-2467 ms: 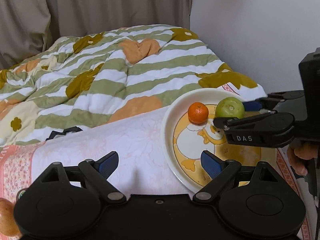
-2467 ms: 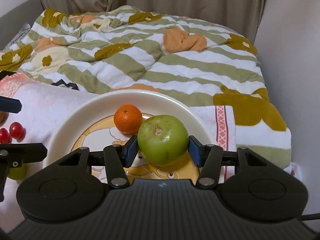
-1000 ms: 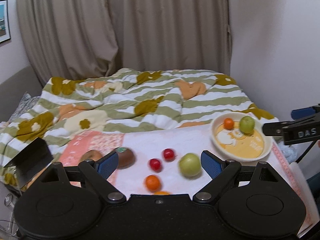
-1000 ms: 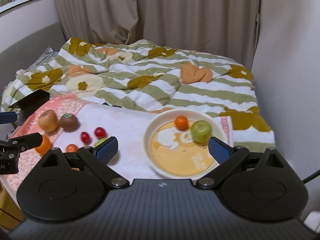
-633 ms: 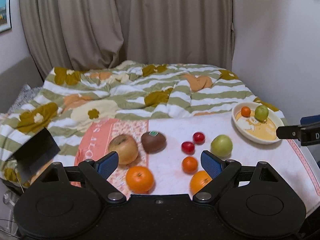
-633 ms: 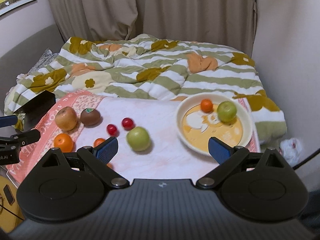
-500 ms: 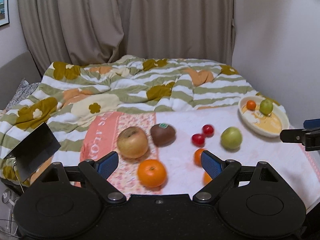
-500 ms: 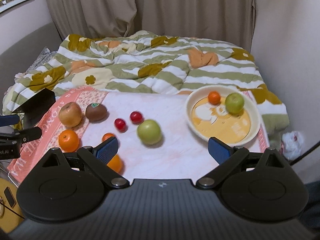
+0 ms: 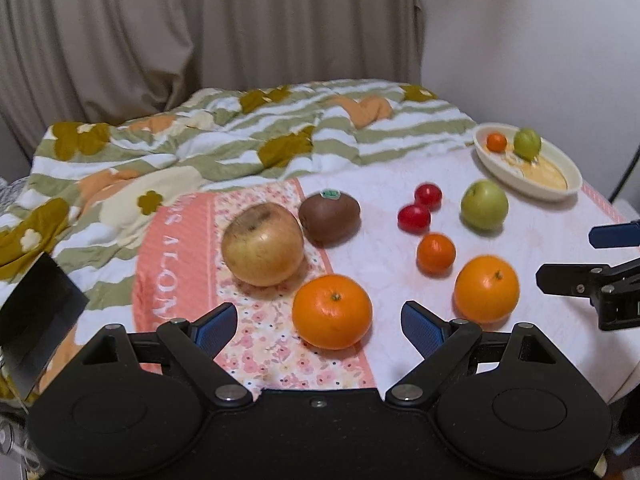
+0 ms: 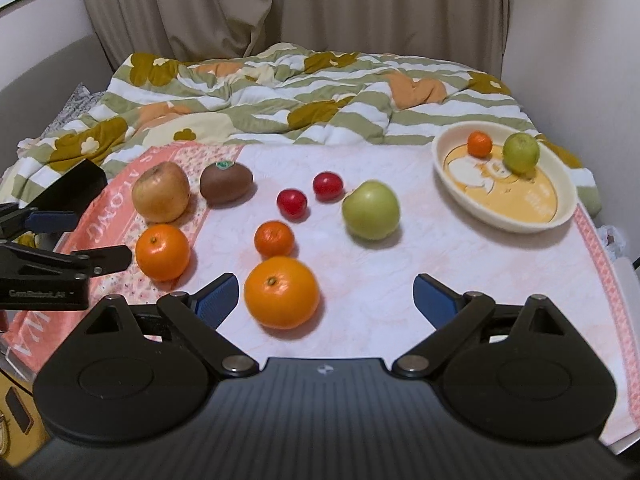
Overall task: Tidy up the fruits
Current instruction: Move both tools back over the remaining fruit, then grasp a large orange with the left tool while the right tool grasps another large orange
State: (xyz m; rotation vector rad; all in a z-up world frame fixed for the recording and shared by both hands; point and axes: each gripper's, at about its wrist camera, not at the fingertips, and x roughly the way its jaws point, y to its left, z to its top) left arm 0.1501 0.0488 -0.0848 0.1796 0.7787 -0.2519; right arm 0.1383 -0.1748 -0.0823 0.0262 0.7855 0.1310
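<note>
Loose fruit lies on the pink cloth: a yellowish apple (image 9: 262, 244), a kiwi (image 9: 329, 220), two cherry tomatoes (image 9: 414, 218), a green apple (image 9: 484, 205), a small mandarin (image 9: 436, 253) and two oranges. My left gripper (image 9: 319, 322) is open, with the left orange (image 9: 332, 311) just ahead between its fingers, untouched. My right gripper (image 10: 326, 295) is open too; the right orange (image 10: 282, 292) lies by its left finger. The cream plate (image 10: 500, 220) at the far right holds a mandarin (image 10: 479, 144) and a green fruit (image 10: 520, 152).
A striped floral quilt (image 10: 280, 92) is bunched behind the cloth, with curtains and a white wall beyond. A black flat object (image 9: 36, 312) juts up at the left edge. The cloth's front edge runs under both grippers. Each gripper shows at the other's view edge.
The right gripper let go of the green fruit in the plate. Both grippers drew back, swung left and came down toward the loose fruit, which now looks larger and nearer.
</note>
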